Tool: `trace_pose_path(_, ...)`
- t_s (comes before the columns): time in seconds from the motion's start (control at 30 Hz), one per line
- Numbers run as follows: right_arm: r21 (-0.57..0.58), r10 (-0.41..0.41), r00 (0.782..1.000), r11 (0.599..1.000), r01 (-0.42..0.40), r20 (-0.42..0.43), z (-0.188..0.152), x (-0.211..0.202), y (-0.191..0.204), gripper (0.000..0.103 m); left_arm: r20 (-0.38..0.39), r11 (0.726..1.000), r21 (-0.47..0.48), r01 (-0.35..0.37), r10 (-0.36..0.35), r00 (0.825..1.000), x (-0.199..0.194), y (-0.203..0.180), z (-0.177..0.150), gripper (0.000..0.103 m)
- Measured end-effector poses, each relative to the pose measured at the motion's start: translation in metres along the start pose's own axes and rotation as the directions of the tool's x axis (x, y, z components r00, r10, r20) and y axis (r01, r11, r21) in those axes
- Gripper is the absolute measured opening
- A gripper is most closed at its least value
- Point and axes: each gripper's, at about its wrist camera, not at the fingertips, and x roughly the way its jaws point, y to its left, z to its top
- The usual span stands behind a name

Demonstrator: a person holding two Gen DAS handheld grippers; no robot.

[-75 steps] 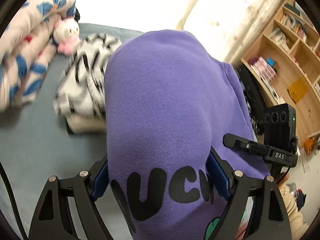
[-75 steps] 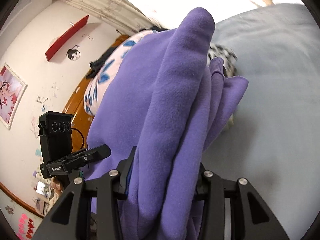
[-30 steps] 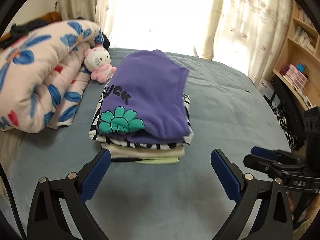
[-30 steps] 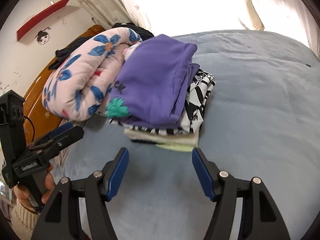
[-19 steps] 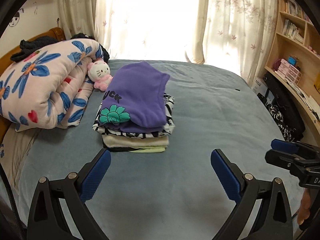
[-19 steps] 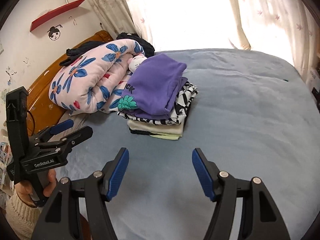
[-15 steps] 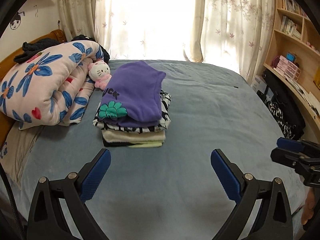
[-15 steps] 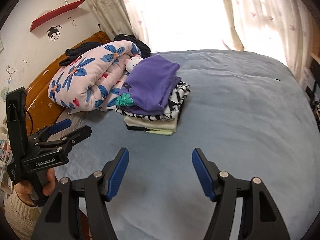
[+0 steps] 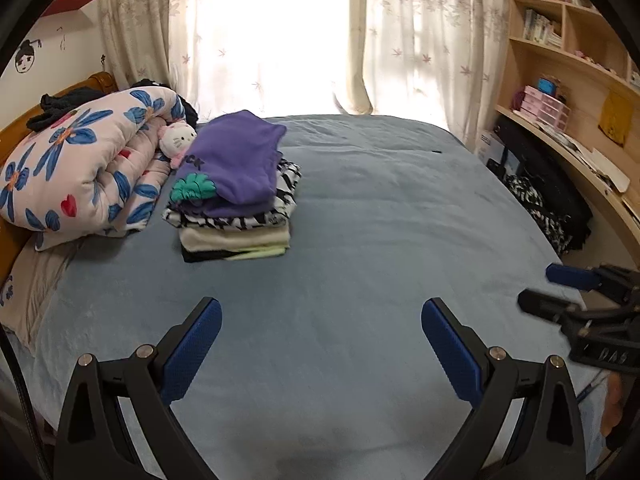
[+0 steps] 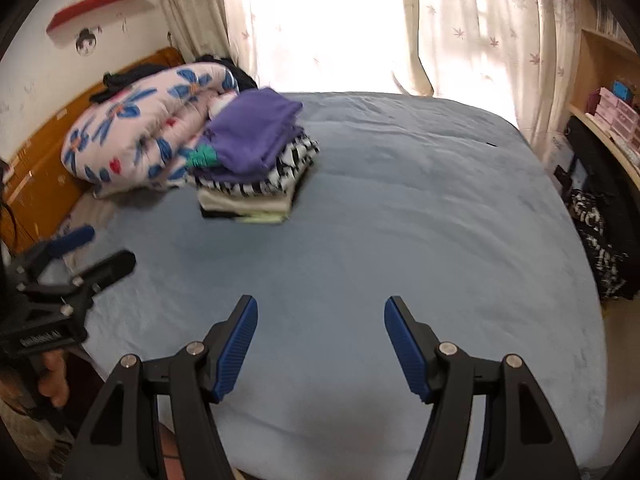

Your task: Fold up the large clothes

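Our left gripper (image 9: 320, 332) hung with its jaws wide apart and nothing between them, angled down over the bare blue bed (image 9: 380, 220). Our right gripper (image 10: 320, 332) stood likewise apart and empty, pointing down at the same sheet. Each showed at the edge of the other's view, held by a hand at the near side of the bed.

The purple sweatshirt (image 9: 236, 164) lay folded on top of the stack of clothes (image 9: 236, 224), well beyond both grippers, just beside the flowered quilt (image 9: 80, 168) and a small plush cat (image 9: 178, 140).

We judged that garment finished and stacked, with both hands clear of the pile. The next move would call for another large garment. None lay on the open bed, so we would have to look elsewhere, perhaps toward the dark heap of fabric (image 10: 596, 236) by the shelves.
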Motion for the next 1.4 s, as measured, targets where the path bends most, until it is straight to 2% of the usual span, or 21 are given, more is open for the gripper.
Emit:
trace_pose_path(0.07,-0.001,0.003,1.000,1.000,-0.003,0.002,-0.017,-0.005,-0.003,0.066,0.002,1.000,-0.002,-0.001,0.001,1.000,-0.005,-0.008,-0.011,0.100)
trace_pose_path(0.2,0.025,-0.032,0.998,0.999,0.031,0.063,-0.047,-0.014,-0.010,0.066,0.019,1.000,0.006,-0.016,0.016,1.000,-0.008,-0.027,-0.039,0.100)
trace_pose_path(0.33,0.122,-0.058,0.992,0.991,0.044,0.111,-0.080,-0.012,-0.025,0.067,-0.018,1.000,-0.011,-0.013,0.012,1.000,0.002,-0.041,-0.068,0.100)
trace_pose_path(0.43,0.222,-0.084,0.989,0.973,0.055,0.122,-0.105,-0.004,-0.037,0.067,-0.008,0.999,-0.023,-0.041,0.041,0.999,0.007,-0.050,-0.087,0.100)
trace_pose_path(0.63,0.306,-0.109,0.986,0.950,0.065,0.128,-0.141,0.010,-0.048,0.067,-0.007,0.996,-0.023,-0.081,0.081,0.997,0.023,-0.069,-0.114,0.100)
trace_pose_path(0.8,0.290,-0.178,0.976,0.947,0.135,0.129,-0.152,0.018,-0.049,0.067,-0.031,0.995,-0.005,-0.104,0.104,0.994,0.042,-0.086,-0.128,0.100)
trace_pose_path(0.93,0.271,-0.196,0.974,0.949,0.158,0.118,-0.156,0.025,-0.048,0.067,-0.065,0.996,-0.018,-0.084,0.083,0.994,0.052,-0.090,-0.134,0.100)
trace_pose_path(1.13,0.252,-0.188,0.977,0.955,0.158,0.101,-0.159,0.035,-0.045,0.067,-0.085,0.994,0.002,-0.112,0.112,0.990,0.062,-0.094,-0.141,0.100)
trace_pose_path(1.4,0.237,-0.187,0.978,0.958,0.161,0.095,-0.162,0.040,-0.041,0.067,-0.115,0.993,-0.023,-0.115,0.112,0.987,0.068,-0.087,-0.145,0.100)
